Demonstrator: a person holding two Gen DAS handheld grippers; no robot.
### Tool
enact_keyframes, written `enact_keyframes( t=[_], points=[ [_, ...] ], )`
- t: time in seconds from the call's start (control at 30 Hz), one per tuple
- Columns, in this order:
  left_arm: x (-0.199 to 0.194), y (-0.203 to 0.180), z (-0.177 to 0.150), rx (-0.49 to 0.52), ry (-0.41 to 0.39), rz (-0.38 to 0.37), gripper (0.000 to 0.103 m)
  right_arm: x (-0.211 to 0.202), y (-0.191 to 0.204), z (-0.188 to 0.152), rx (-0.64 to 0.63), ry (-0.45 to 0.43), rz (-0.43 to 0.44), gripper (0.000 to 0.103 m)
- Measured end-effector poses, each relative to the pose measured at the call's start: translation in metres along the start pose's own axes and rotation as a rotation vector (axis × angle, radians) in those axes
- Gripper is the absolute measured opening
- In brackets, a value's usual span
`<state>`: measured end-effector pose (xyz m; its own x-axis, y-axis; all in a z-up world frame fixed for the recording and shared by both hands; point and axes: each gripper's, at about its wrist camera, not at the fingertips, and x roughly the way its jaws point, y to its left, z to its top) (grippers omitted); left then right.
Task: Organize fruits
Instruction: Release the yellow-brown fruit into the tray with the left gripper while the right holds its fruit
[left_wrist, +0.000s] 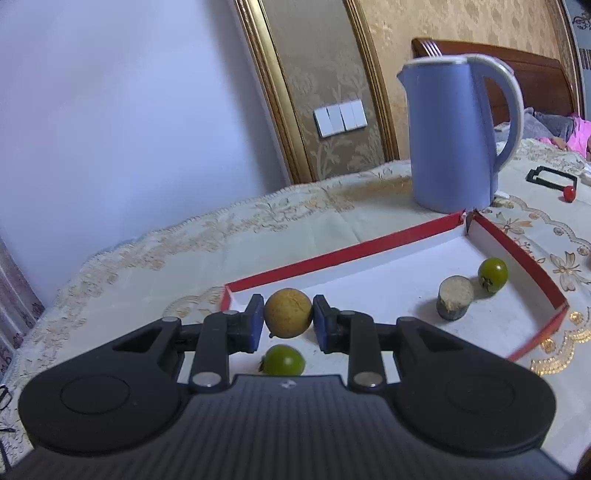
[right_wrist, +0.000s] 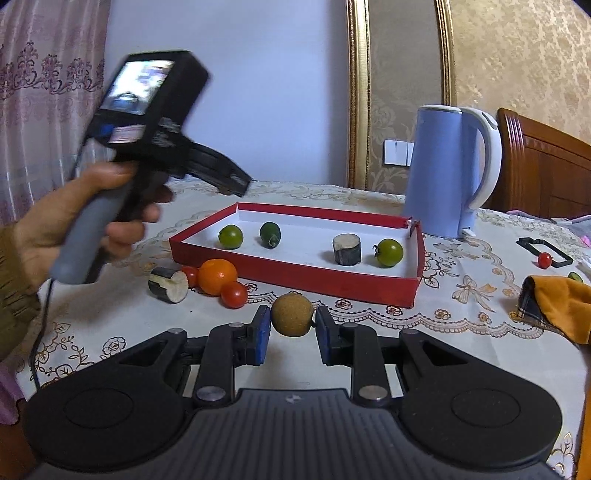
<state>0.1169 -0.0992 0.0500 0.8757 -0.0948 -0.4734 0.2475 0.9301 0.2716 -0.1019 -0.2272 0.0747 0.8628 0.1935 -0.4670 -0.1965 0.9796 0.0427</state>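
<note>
Lace-covered worktop (right_wrist: 461, 321): your left gripper (left_wrist: 288, 317) fingers clamp a tan fruit (left_wrist: 288, 313) above the red tray (left_wrist: 517, 247) for dropping; right gripper (right_wrist: 292, 325) likewise grips a brown fruit (right_wrist: 292, 314), tray-bound

no text, label, brand or number can be read on anything here.

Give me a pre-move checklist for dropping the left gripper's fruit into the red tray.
1. Left gripper clamped on the tan fruit: ok.
2. Fruit above the red tray: ok.
3. Landing spot free: not ok, a green tomato lies just under the fingertips.
4. Room elsewhere in the tray: ok, bare floor short of the cut cylinder.
5. Right gripper gripping the brown fruit: cannot tell, pads flank it closely.
</note>
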Motion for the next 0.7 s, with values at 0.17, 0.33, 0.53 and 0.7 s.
enact_keyframes(
  t=[0.17, 0.33, 0.53, 0.7],
  points=[
    [0.029, -0.005, 0.01, -0.022, 0.05, -0.027, 0.027, 0.002, -0.004, 0.001, 0.005, 0.0, 0.006, 0.026],
    [0.054, -0.017, 0.013, -0.011, 0.085, -0.024, 0.027, 0.004, -0.009, 0.0, 0.02, 0.007, 0.012, 0.026],
    [0.073, -0.031, 0.017, 0.012, 0.106, -0.015, 0.03, 0.009, -0.014, 0.0, 0.028, 0.014, 0.012, 0.026],
    [0.066, -0.035, 0.015, 0.029, 0.076, -0.004, 0.054, 0.016, -0.014, 0.002, 0.03, 0.026, 0.015, 0.026]
  ],
)
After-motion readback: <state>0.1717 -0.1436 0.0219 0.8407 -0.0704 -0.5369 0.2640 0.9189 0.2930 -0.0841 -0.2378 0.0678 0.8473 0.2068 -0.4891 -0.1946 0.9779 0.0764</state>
